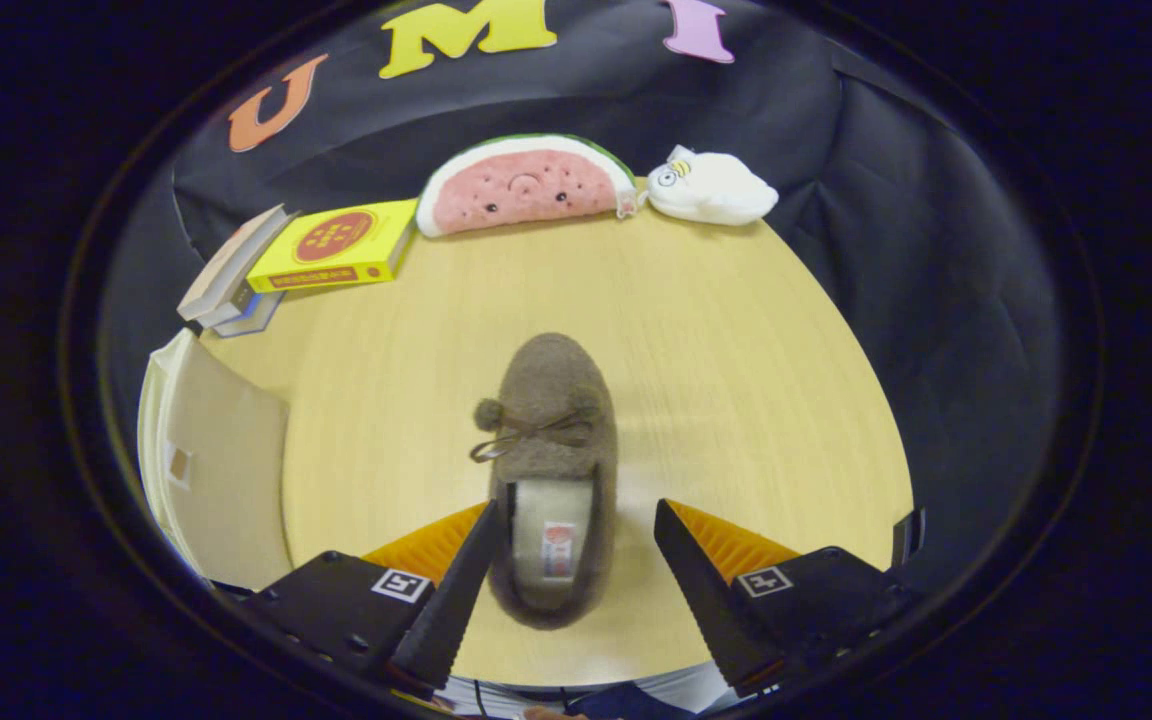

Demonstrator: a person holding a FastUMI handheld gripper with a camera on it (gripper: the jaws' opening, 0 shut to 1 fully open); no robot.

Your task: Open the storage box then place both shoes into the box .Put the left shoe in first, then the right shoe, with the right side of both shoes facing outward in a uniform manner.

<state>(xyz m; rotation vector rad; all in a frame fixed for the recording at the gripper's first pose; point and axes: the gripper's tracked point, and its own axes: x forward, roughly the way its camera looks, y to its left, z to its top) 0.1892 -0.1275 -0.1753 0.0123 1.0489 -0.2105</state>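
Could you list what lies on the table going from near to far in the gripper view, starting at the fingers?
Gripper, open, its fingers either side of the brown shoe's heel → brown shoe, toe pointing away → bare table → watermelon plush at the far edge, against the booth wall.

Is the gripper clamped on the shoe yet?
No: the gripper is open, the brown shoe between its fingers with a clear gap on the right side.

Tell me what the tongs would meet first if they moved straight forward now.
Probably the brown shoe: the open tongs already straddle its heel, toe pointing ahead. Depth is unclear.
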